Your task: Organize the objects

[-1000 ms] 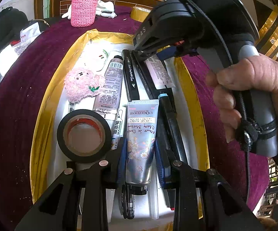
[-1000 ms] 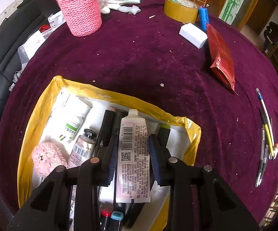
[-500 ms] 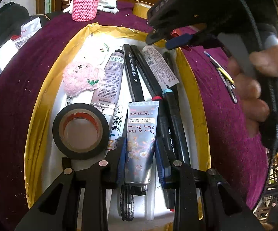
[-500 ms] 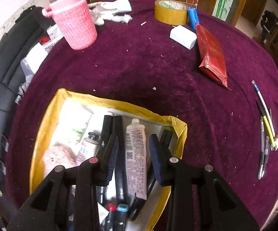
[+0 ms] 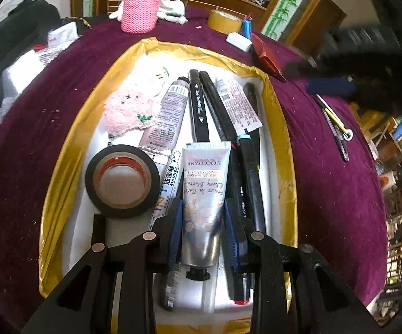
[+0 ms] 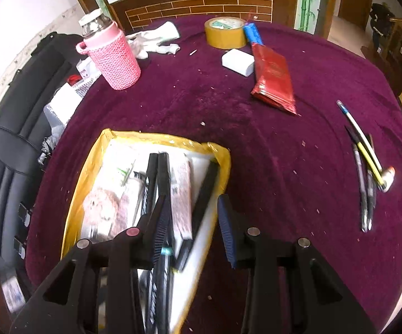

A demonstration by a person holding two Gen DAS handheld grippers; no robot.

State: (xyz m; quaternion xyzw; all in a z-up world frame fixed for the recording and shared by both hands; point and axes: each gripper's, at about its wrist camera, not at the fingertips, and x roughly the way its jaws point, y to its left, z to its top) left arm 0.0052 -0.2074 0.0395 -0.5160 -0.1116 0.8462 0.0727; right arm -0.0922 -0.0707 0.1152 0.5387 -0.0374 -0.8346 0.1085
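Note:
A gold-rimmed white tray [image 5: 70,150] holds a black tape roll [image 5: 121,181], a pink plush [image 5: 126,108], black markers [image 5: 198,105], a white printed tube [image 5: 238,105] and a grey tube [image 5: 167,117]. My left gripper [image 5: 202,233] is low over the tray, its jaws on either side of the L'Occitane hand cream tube [image 5: 203,194]. My right gripper [image 6: 192,228] is open and empty, raised above the tray's right rim [image 6: 223,161]; it shows blurred in the left wrist view [image 5: 331,83].
On the purple cloth lie several pens [image 6: 365,161], a red packet [image 6: 273,78], a white eraser [image 6: 238,61], a yellow tape roll [image 6: 224,32], a blue cylinder [image 6: 252,34], white gloves [image 6: 153,40] and a pink knitted bottle [image 6: 112,55]. A black chair [image 6: 14,128] stands left.
My right gripper let go of the white printed tube in the tray, then rose and pulled away to the right. My left gripper stayed on the hand cream tube.

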